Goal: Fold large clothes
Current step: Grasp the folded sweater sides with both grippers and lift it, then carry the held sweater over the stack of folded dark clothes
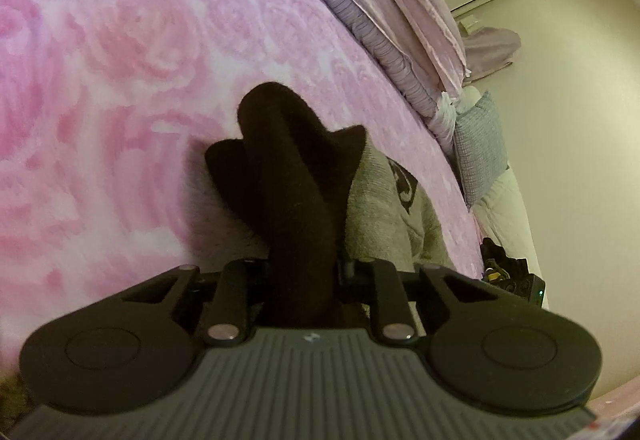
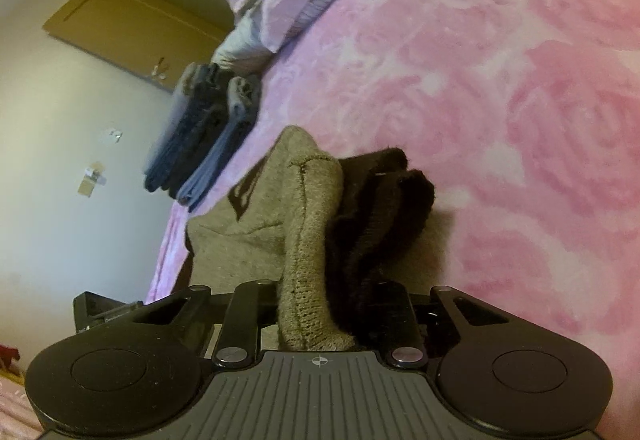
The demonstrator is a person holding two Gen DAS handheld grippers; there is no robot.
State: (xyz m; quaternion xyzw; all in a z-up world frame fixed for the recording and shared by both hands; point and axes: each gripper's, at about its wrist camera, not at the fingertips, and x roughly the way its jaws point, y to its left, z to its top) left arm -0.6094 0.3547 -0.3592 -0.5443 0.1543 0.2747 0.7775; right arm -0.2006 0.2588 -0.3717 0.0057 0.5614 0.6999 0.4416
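- The garment (image 1: 376,200), a grey knit with a dark brown plush part and a dark motif on the grey, lies bunched on the pink rose-patterned bedspread (image 1: 120,40), close to the bed's near edge where the person stands.
- The left gripper (image 1: 300,272) has its jaws drawn nearly together on a thick roll of the brown plush (image 1: 288,168); the cloth fills the gap and stands up out of it, so this reads as a firm pinch.
- The right gripper (image 2: 320,304) is likewise almost closed, clamped on a fold where the grey knit (image 2: 304,240) and the brown plush (image 2: 372,208) meet; both layers run between its fingers.
- Judged from this, the step in hand is taking hold of two points of the garment before lifting and spreading it.
- To do it well, both hands should rise together and move apart evenly, so the cloth hangs flat rather than twisted.
- The bulky plush may slip; a deep bite on a seam is safer than a hold on loose pile.
- Carry the garment toward the open middle of the bedspread, clear of the folded blue clothes (image 2: 200,144) stacked at the bed's far left edge in the right wrist view, and of the lilac bedding (image 1: 380,0) piled along the far end.
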